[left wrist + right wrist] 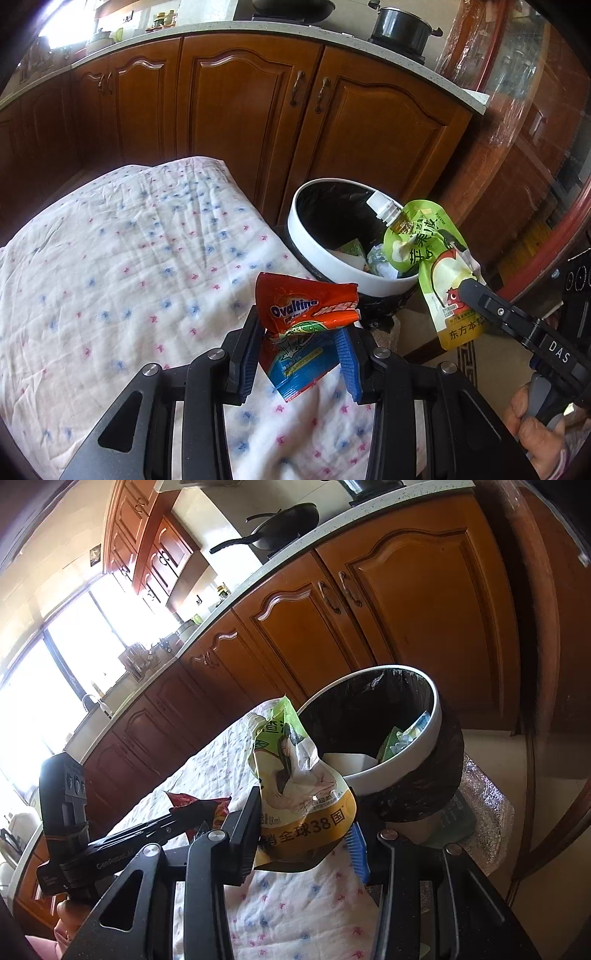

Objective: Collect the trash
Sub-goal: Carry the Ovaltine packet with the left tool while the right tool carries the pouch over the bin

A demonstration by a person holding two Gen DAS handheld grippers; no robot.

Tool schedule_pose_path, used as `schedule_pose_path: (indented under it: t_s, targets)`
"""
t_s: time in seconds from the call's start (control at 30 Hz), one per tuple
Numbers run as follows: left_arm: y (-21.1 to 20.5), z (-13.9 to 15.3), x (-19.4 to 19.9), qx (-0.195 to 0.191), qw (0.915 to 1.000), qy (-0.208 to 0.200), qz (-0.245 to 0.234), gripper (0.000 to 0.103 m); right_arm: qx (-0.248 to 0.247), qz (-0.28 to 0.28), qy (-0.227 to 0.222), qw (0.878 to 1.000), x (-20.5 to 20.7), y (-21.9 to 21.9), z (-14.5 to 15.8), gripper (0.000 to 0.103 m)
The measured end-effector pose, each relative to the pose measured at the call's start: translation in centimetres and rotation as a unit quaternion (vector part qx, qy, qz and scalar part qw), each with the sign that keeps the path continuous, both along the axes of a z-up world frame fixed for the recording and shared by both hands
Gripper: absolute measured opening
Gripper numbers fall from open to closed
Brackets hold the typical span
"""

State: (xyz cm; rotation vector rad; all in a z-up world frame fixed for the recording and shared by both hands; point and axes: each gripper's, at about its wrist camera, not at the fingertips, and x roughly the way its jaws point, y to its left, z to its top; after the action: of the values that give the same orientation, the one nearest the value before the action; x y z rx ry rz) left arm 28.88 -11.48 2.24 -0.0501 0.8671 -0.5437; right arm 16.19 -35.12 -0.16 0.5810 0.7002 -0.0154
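Observation:
My left gripper [301, 350] is shut on a crumpled red and blue Ovaltine wrapper [306, 314], held above the patterned cloth. My right gripper [308, 834] is shut on a green and yellow drink pouch [299, 794] with a white cap. In the left wrist view that pouch [428, 258] hangs at the near right rim of the white trash bin [310, 251], its cap over the opening. The bin [413, 753] has a black liner and holds paper and wrappers. In the right wrist view the left gripper [177, 819] comes in from the left with the red wrapper [195, 803].
A white cloth with pink and blue marks [129, 266] covers the table, ending just short of the bin. Brown wooden cabinets [240, 122] stand behind, under a counter with a black pot [400, 27] and a wok [284, 526]. A hand [532, 417] grips the right tool's handle.

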Motion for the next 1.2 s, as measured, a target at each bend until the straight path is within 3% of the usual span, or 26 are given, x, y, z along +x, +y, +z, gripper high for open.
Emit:
schedule_pose_path:
  t_s: [0.63,1.2]
  targets:
    - [-3.7,1.3,3.3,0.018,0.9992,-0.027,-0.021,0.037,-0.039,-0.029,0.008,0.999,2.6,-3.1,0.5,0.042]
    - [-8.0,-0.6,5.7,0.06,0.9973,-0.026,-0.032,0.037,-0.072,-0.027,0.032,0.997,5.7,-3.6,0.4,0.042]
